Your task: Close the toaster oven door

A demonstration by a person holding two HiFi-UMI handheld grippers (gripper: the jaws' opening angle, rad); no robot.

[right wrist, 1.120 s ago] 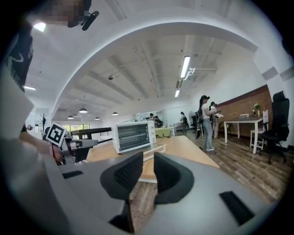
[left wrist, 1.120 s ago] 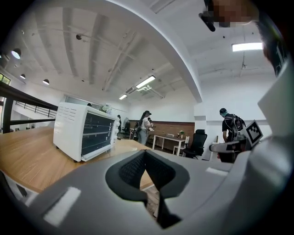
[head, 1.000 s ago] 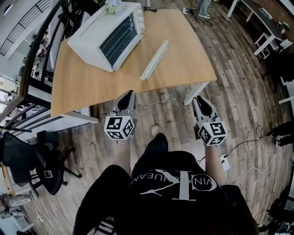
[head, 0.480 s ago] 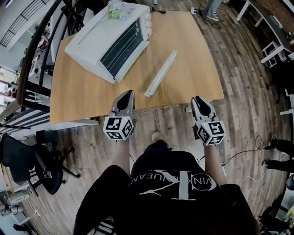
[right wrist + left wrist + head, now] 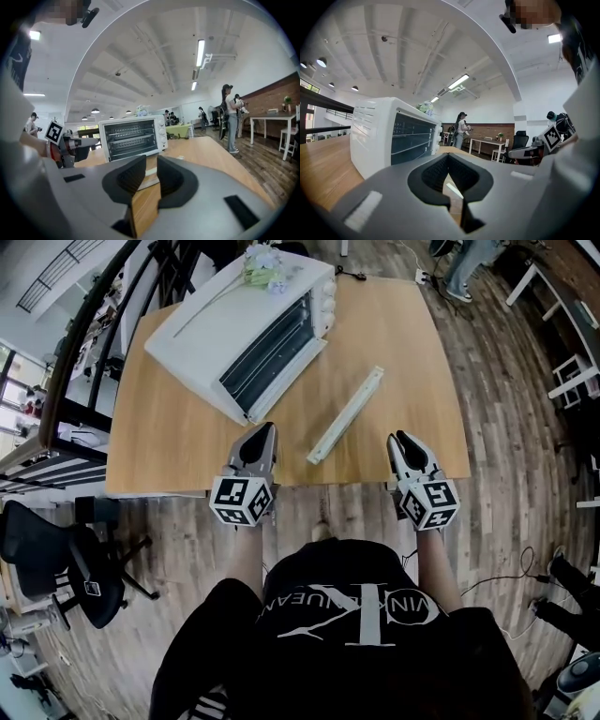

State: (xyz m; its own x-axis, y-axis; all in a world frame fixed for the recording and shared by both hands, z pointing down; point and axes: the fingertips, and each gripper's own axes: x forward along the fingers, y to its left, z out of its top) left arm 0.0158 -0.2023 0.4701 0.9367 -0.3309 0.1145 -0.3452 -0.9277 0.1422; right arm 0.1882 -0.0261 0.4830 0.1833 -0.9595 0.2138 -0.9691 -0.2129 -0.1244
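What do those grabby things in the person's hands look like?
Both the left gripper and right gripper are grey and pointed, like beaks, with black ribbed pads inside. Each carries a white cube with black square markers. The person wears a black shirt with white print.

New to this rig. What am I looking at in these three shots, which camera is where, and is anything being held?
There is no robot arm here. A person stands at a wooden table with a hand-held two-jaw gripper in each hand. The top-down picture comes from a camera on their head: the left gripper shows on its left and the right gripper on its right. The marker cubes are part of the grippers. The other two pictures come from a camera riding on each gripper, looking along its jaws. On the table stands a white toaster oven with some flowers on top, and a long white strip lies beside it. Nothing is held: the left jaws are together and the right jaws slightly apart, both short of the oven.
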